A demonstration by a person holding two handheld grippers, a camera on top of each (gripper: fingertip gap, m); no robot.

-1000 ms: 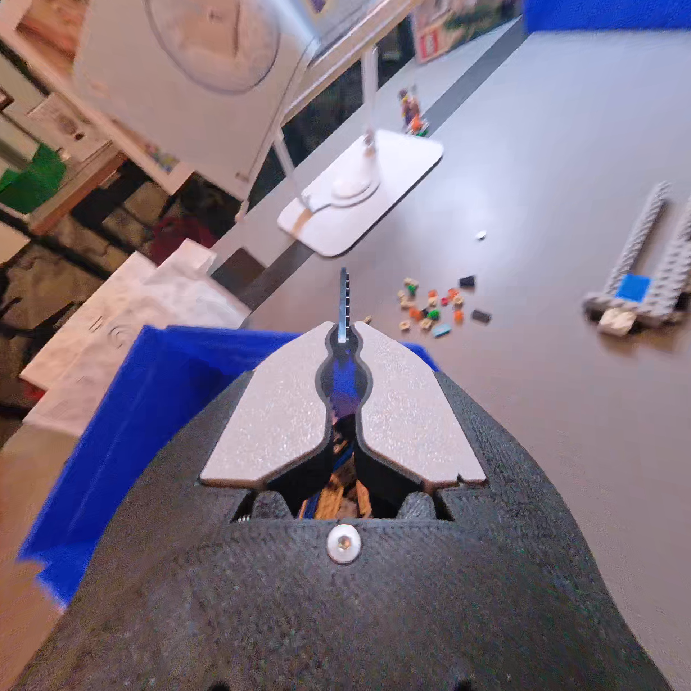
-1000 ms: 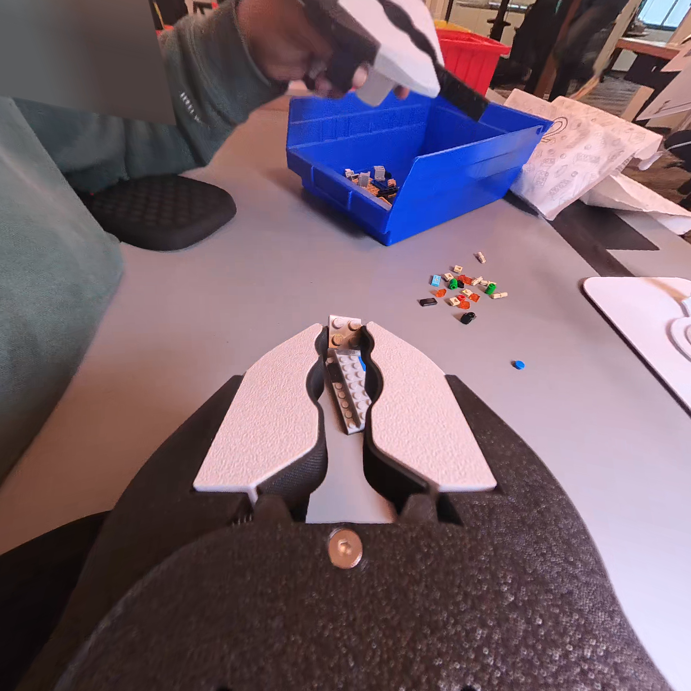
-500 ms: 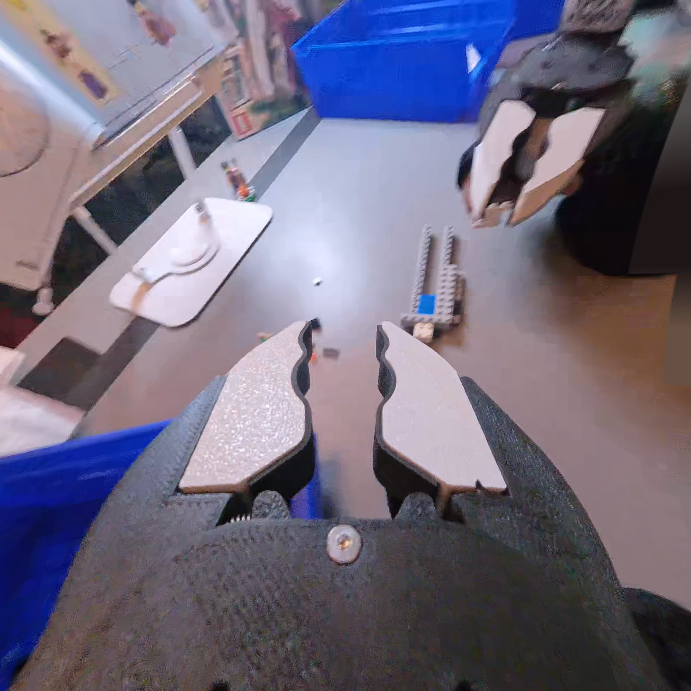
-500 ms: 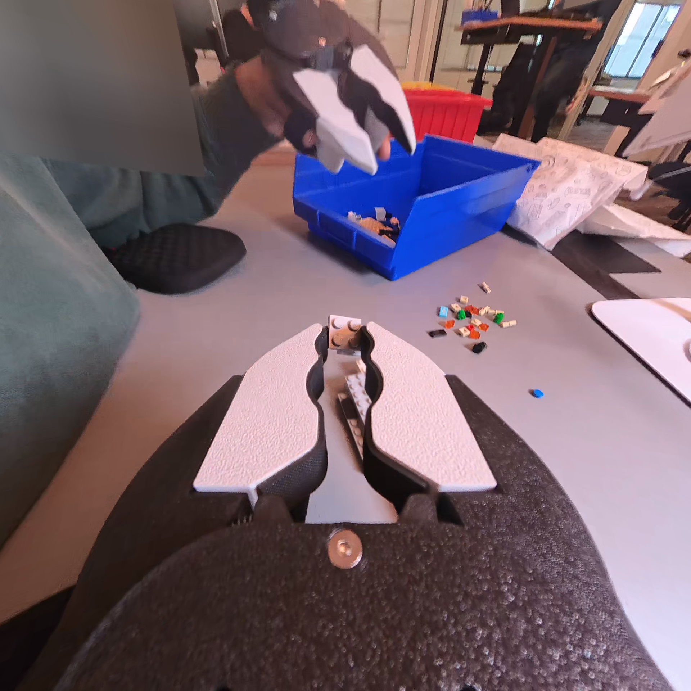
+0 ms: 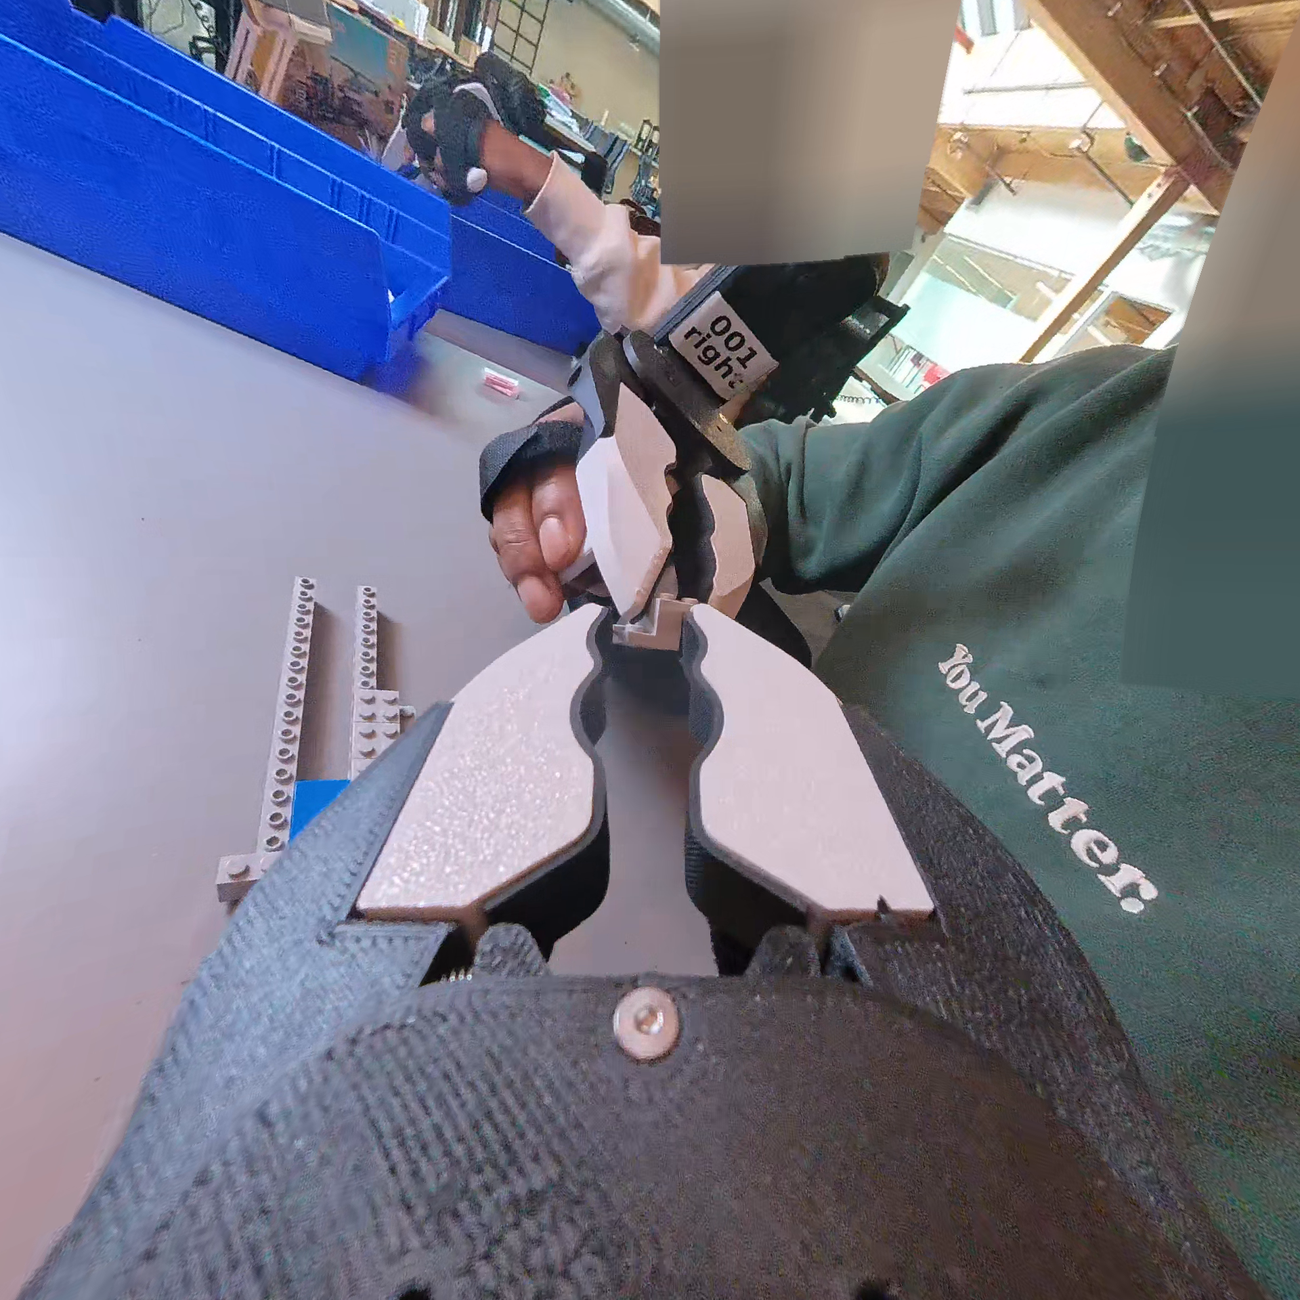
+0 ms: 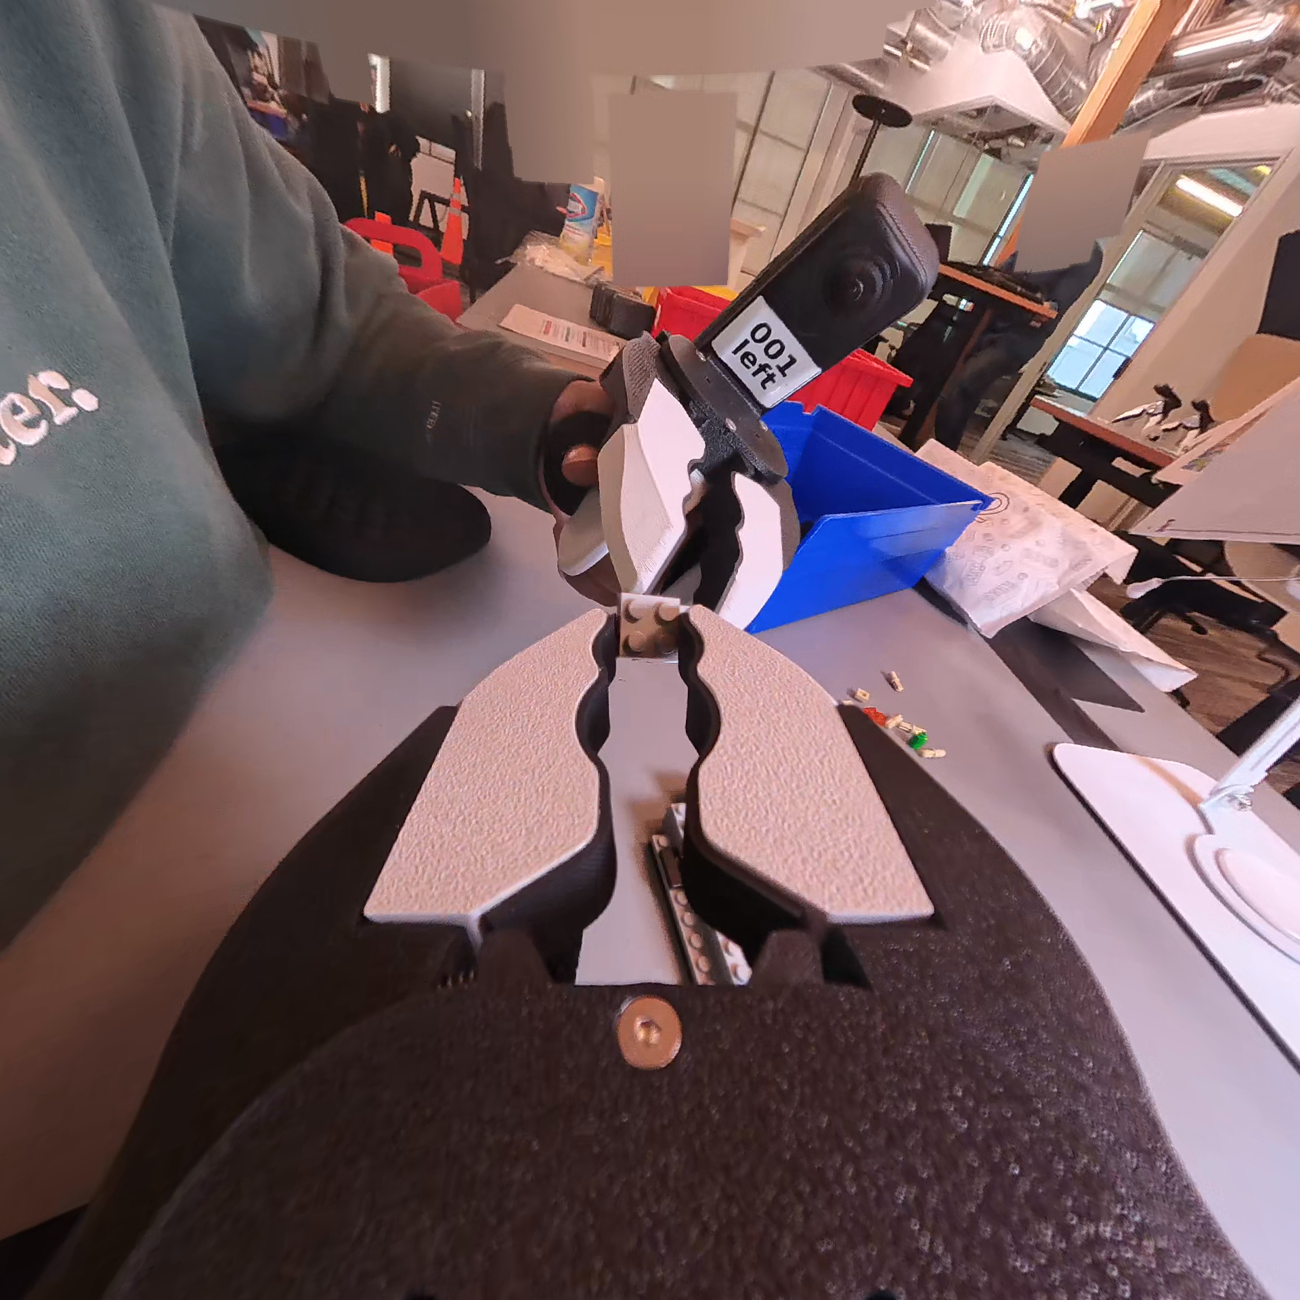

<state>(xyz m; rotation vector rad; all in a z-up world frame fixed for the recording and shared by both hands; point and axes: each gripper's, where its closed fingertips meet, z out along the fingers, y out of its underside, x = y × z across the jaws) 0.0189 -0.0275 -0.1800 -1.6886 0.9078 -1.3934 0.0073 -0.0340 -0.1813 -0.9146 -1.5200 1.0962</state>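
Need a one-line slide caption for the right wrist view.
Right gripper pinching a small grey studded brick as the left gripper meets it above the grey table.

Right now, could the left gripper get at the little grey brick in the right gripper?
Probably yes: the little grey brick juts past the right gripper's tips and sits between the left gripper's open fingers.

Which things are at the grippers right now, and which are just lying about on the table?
At the grippers:
- right gripper, pads pressed on a grey brick
- left gripper, tips either side of the same brick; grip unclear

Lying about:
- long grey build
- blue bin
- loose small pieces
- white base
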